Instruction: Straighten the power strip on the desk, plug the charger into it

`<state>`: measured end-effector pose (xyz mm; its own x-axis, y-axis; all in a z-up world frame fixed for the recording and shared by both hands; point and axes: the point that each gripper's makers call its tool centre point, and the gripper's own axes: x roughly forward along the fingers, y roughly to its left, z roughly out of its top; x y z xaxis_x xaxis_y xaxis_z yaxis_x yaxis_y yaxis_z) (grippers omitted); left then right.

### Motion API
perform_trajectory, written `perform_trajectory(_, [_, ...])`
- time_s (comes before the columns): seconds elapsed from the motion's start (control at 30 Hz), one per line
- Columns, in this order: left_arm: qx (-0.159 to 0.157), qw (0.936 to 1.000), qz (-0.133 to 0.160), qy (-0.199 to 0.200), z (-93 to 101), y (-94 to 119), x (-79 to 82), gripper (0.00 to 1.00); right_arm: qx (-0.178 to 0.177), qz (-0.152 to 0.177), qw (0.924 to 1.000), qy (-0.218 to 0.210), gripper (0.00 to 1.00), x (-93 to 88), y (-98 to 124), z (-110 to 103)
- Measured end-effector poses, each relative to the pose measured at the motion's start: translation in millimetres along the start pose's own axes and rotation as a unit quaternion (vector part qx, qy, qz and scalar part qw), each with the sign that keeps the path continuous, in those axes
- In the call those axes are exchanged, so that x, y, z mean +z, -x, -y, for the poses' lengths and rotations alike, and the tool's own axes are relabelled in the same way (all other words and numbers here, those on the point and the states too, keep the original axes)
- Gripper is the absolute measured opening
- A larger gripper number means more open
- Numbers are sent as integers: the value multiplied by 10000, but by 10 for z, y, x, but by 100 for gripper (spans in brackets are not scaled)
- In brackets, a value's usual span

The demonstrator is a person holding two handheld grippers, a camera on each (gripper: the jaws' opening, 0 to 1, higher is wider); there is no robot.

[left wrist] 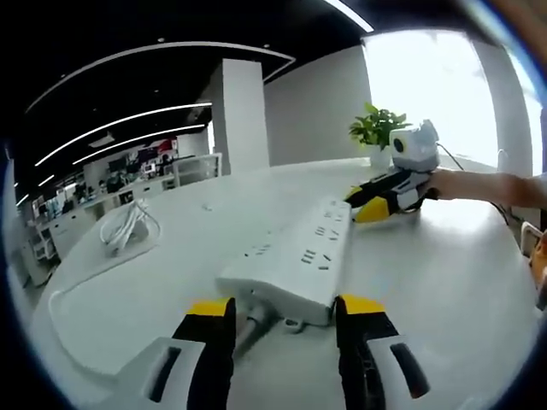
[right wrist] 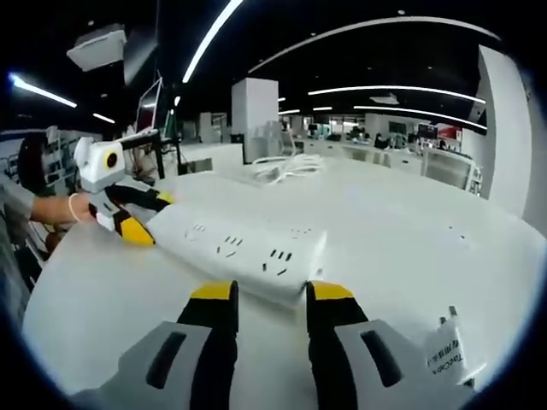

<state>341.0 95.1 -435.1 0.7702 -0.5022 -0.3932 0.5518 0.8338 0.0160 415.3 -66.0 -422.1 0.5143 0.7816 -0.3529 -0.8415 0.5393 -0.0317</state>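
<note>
Both claws bracket the power strip (left wrist: 295, 260) on the white counter (left wrist: 444, 282): left claw (left wrist: 286, 309) open at the cord end, right claw (right wrist: 269, 295) open at the far end, seemingly not touching. Nudge evenly. The charger (right wrist: 446, 348) lies beside the right claw.

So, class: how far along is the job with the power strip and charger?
Nothing looks finished yet. In hand: the left gripper and right gripper sit open at opposite ends of the long white plastic power strip. Still to do: the small white charger lies unplugged on the white desk.
</note>
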Motion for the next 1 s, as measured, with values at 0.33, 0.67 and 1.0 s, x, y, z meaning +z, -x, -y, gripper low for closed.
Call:
perform_trajectory(0.33, [-88, 9999, -37, -47, 18, -5, 11, 44, -90, -58, 9998, 153, 27, -4, -11, 40])
perform_trajectory(0.67, [-130, 9999, -42, -63, 6, -8, 18, 44, -197, -143, 9997, 96, 25, -12, -7, 65])
perform_trajectory(1.0, [-303, 9995, -16, -126, -49, -25, 27, 43, -272, -246, 9992, 171, 22, -16, 10, 58])
